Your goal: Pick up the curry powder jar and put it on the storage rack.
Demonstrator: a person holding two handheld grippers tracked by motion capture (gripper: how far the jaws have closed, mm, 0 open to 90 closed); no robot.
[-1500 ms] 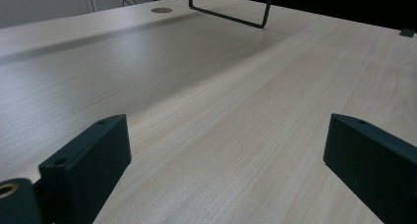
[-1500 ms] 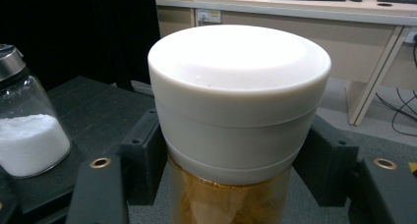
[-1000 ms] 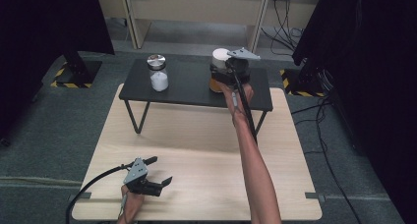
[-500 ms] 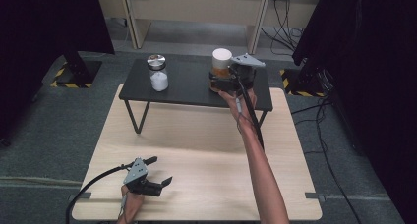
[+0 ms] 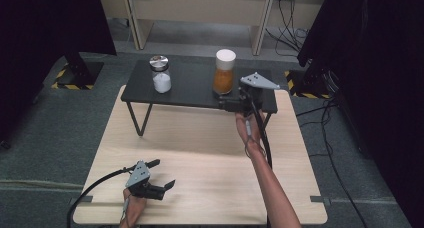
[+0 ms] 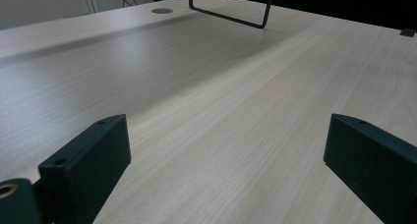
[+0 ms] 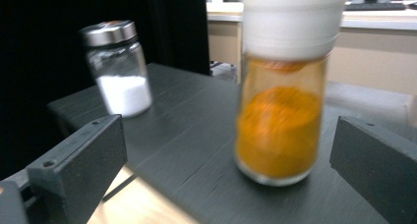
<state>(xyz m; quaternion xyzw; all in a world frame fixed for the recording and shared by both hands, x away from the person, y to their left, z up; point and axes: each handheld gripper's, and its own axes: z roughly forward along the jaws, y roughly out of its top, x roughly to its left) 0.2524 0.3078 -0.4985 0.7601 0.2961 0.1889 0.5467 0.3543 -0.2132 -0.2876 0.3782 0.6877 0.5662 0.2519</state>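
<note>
Now the right gripper [image 5: 227,104] has let go: a second ago its jaws were clamped round the orange spice jar [image 5: 224,72], and they have just swung wide, with the hand drawn back toward the person and a little lower. In the right gripper view the jar [image 7: 281,106] stands upright between the spread jaws but ahead of them, touching neither. I'd judge the placing done, the jar left on the dark raised shelf [image 5: 190,88] near its front right corner.

The salt jar [image 5: 160,74] sits well apart to the left, so nothing crowds the withdrawal. The orange jar is close to the shelf's front edge, so a careless nudge could tip it onto the worktop [image 5: 200,153] below.

The left gripper [image 5: 159,177] rests low at the near left of the worktop, jaws spread on nothing, bare wood all around.
</note>
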